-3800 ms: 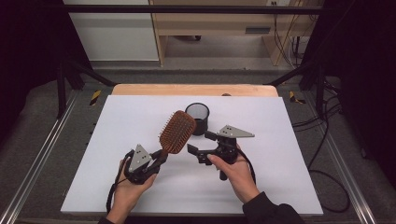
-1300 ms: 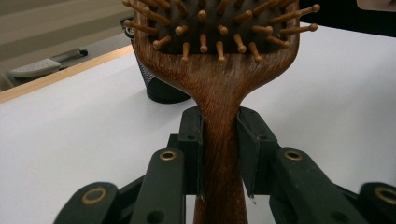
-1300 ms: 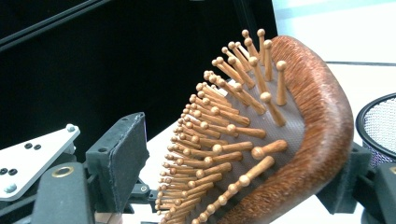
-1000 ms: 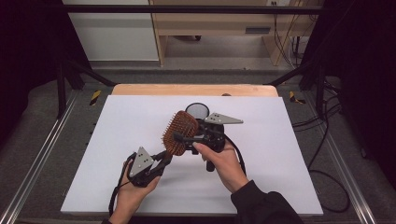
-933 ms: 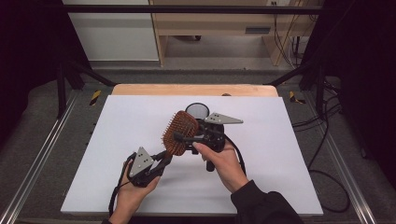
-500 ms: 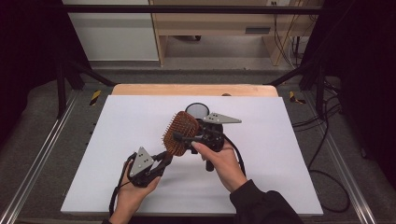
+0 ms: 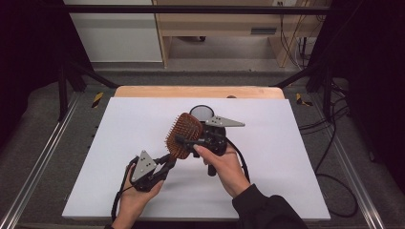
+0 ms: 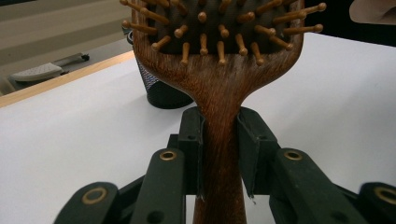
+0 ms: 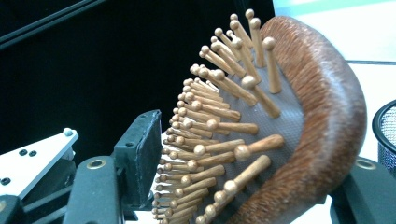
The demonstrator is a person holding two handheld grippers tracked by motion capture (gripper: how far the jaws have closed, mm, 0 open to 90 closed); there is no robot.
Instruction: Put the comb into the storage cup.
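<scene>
A brown wooden paddle hairbrush [image 7: 183,135] with ball-tipped wooden pins has its handle clamped by the left gripper [image 8: 219,140]; the right gripper [image 7: 188,142], its fingers just closing, straddles its head.

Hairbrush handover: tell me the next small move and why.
Probably close the right gripper fully on the hairbrush head before the left gripper lets go. Its jaws have just been closing, with the head between them, yet one pad seems just short of the pins, while the left clamps the handle.
</scene>
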